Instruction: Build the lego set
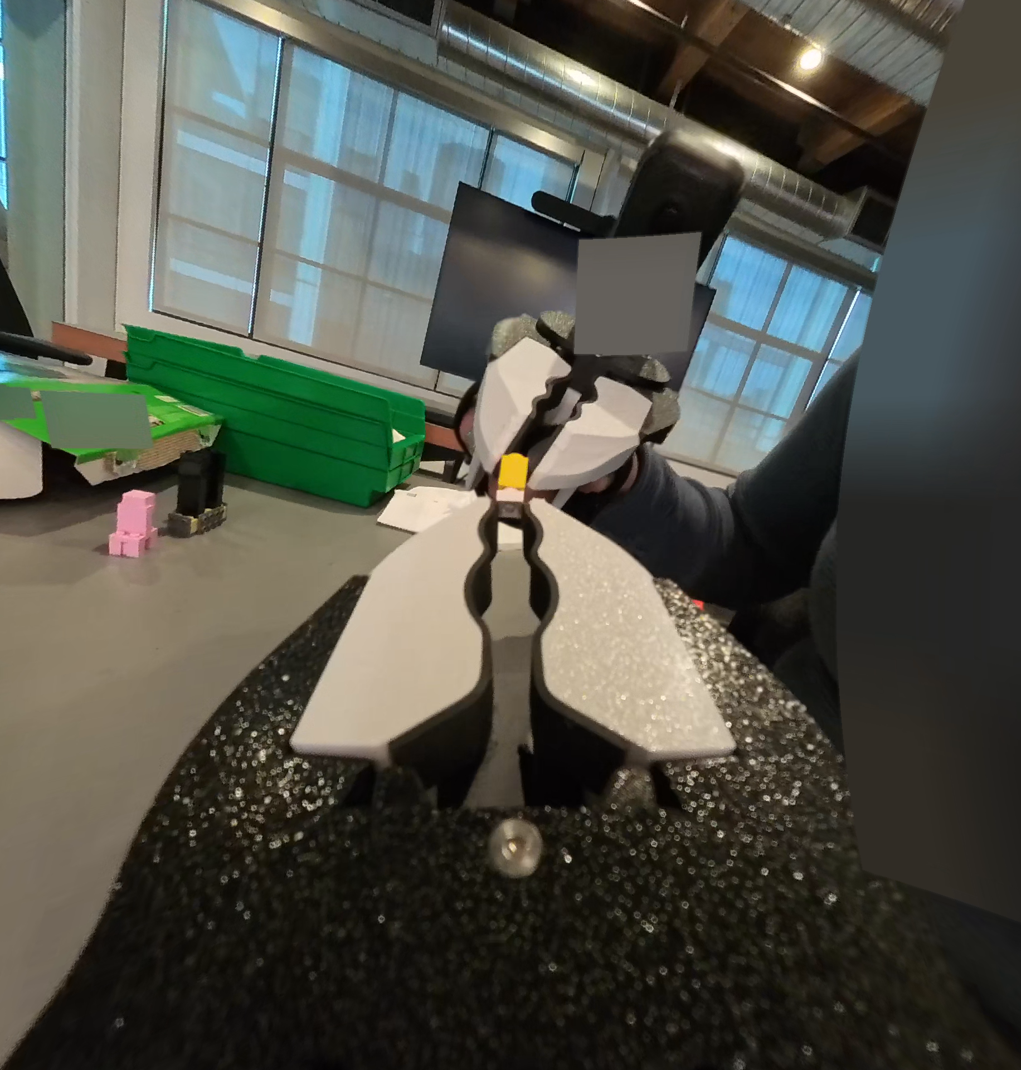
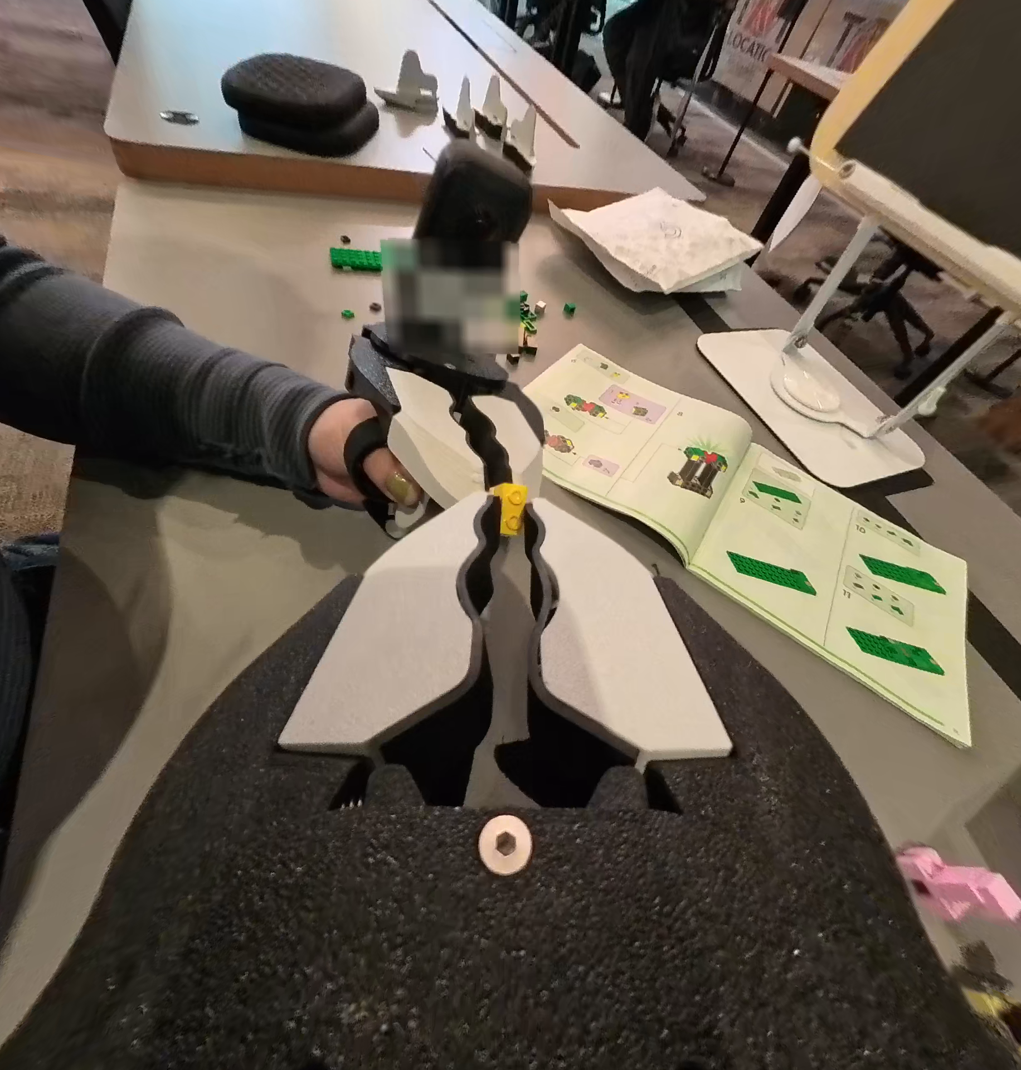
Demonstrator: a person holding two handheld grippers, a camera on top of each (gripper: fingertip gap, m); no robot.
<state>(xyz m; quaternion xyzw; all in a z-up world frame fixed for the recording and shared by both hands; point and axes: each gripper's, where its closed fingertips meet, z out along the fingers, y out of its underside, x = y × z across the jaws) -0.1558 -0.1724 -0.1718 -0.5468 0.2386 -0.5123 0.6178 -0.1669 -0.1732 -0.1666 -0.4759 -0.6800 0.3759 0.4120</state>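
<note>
My right gripper [image 2: 511, 517] is shut on a small yellow brick [image 2: 510, 512], held above the grey table [image 2: 236, 579]. My left gripper [image 1: 508, 512] faces it tip to tip. It is shut on a small pale and dark piece [image 1: 509, 501] that meets the yellow brick [image 1: 513, 469] from below. In the left wrist view the right gripper [image 1: 514, 463] shows opposite. In the right wrist view the left gripper [image 2: 499, 485] shows opposite, held by a hand in a dark sleeve [image 2: 149, 382]. The small piece is hidden in the right wrist view.
A pink brick figure [image 1: 132, 524], a black brick build [image 1: 201, 492], stacked green bins [image 1: 300, 422] and a torn box [image 1: 91, 428] stand to the left. An open instruction booklet [image 2: 757, 521], loose bricks [image 2: 525, 324], a green plate [image 2: 355, 257], a paper bag [image 2: 653, 243] and a lamp base [image 2: 809, 405] lie beyond. The grippers are tip to tip, or close to it.
</note>
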